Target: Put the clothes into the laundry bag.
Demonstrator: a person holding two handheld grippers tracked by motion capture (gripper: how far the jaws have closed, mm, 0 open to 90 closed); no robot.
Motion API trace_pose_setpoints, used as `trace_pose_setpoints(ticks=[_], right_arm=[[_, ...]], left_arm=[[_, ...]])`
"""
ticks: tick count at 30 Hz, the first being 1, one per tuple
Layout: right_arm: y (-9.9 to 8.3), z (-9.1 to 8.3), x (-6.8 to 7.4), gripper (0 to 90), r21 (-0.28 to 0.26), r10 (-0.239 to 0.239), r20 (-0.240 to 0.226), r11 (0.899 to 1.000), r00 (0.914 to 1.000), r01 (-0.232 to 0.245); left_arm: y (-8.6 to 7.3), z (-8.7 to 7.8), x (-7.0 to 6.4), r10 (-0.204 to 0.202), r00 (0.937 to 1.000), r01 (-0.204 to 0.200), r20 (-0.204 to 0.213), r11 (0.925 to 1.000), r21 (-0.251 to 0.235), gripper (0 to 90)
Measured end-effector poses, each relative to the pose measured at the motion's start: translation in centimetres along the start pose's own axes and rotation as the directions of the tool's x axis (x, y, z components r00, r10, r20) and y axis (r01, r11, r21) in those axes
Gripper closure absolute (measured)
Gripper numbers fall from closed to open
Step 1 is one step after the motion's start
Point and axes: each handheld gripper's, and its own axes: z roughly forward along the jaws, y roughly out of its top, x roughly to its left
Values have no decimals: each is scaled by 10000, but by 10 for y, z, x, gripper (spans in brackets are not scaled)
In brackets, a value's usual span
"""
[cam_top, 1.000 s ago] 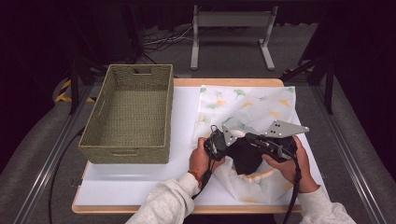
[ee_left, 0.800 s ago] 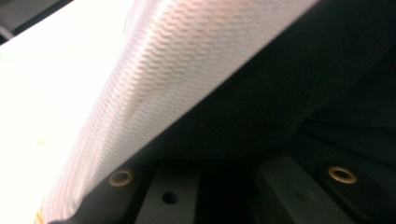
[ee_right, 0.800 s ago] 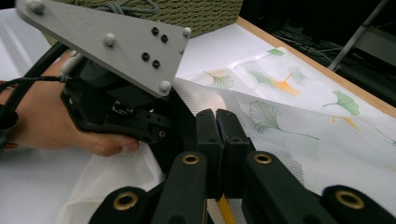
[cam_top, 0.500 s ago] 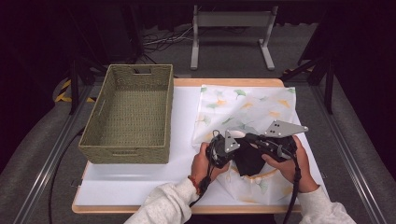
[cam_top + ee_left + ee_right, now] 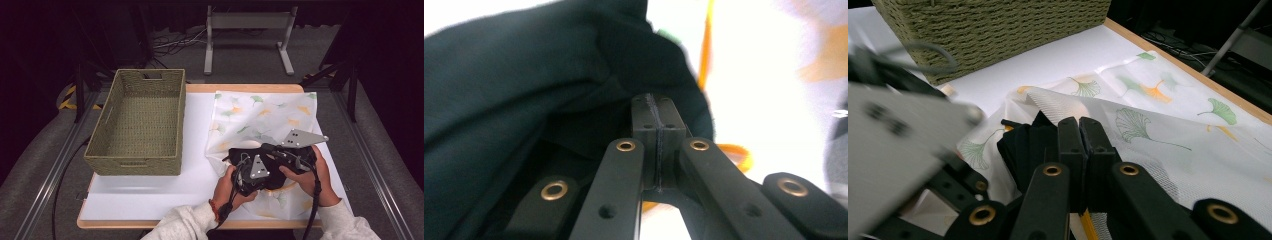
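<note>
Black cloth (image 5: pixel 270 167) bunched at lower right of the high view, at the mouth of the leaf-print mesh bag (image 5: pixel 260 117). Left gripper (image 5: pixel 656 125) and right gripper (image 5: pixel 1080 150) both have fingers pressed together, pinching cloth edge. Bag interior lies up-frame; both hands equally near.

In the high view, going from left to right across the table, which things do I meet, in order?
Olive-green woven rectangular basket → bare white table surface → left tool → right tool, both on the black cloth over the white mesh bag with a ginkgo-leaf print.
</note>
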Motion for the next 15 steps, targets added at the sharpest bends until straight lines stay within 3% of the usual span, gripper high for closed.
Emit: trace_pose_setpoints(ticks=[3,5,8,12,15], right_arm=[[1,-1,1,893,-59,-13,-72,10000,10000,12],[2,-1,2,893,-86,-2,-134,10000,9999,1],[2,0,2,894,-81,9,-75,10000,10000,-10],[0,-3,-3,894,-123,236,16,9996,9997,-236],[0,-3,-3,894,-81,281,211,9996,9994,-280]], left_arm=[[0,11,5,-218,9995,224,-229,9994,272,898],[3,16,5,114,9984,-88,-548,9989,469,898],[6,22,6,294,9970,-259,-710,9984,499,898],[9,27,8,803,9893,-742,-1215,9958,540,898],[9,30,11,915,9850,-852,-1464,9952,488,898]])
